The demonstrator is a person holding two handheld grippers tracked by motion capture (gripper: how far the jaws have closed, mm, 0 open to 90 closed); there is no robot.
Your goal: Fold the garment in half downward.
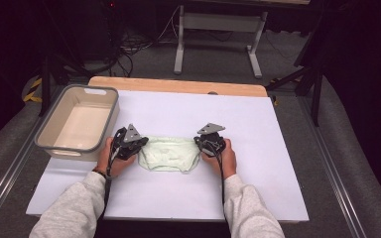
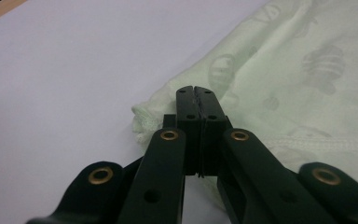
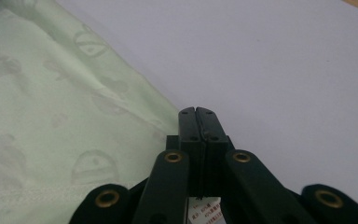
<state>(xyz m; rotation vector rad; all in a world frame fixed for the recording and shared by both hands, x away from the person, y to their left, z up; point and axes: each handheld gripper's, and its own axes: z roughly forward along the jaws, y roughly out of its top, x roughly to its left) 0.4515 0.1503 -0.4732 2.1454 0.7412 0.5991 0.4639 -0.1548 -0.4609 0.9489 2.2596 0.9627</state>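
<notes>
A pale green patterned garment point(image 1: 168, 153) lies crumpled flat on the white table cover point(image 1: 258, 148), between a person's two hands. My left gripper point(image 1: 141, 145) sits at the garment's left edge and my right gripper point(image 1: 199, 144) at its right edge. In the left gripper view the jaws point(image 2: 196, 88) are pressed together over a bunched corner of the cloth point(image 2: 298, 70); no cloth shows between the tips. The right gripper's jaws point(image 3: 196, 111) are likewise pressed together, just above the garment's edge point(image 3: 42, 93). A white label point(image 3: 205, 210) peeks out beneath them.
A grey-rimmed, cream basin point(image 1: 113, 111) stands empty at the table's left, close to my left gripper. A wooden strip point(image 1: 178, 85) runs along the far edge. Bare white cover stretches right of and in front of the garment. Beyond the table stand dark stands and a white frame point(image 1: 218, 29).
</notes>
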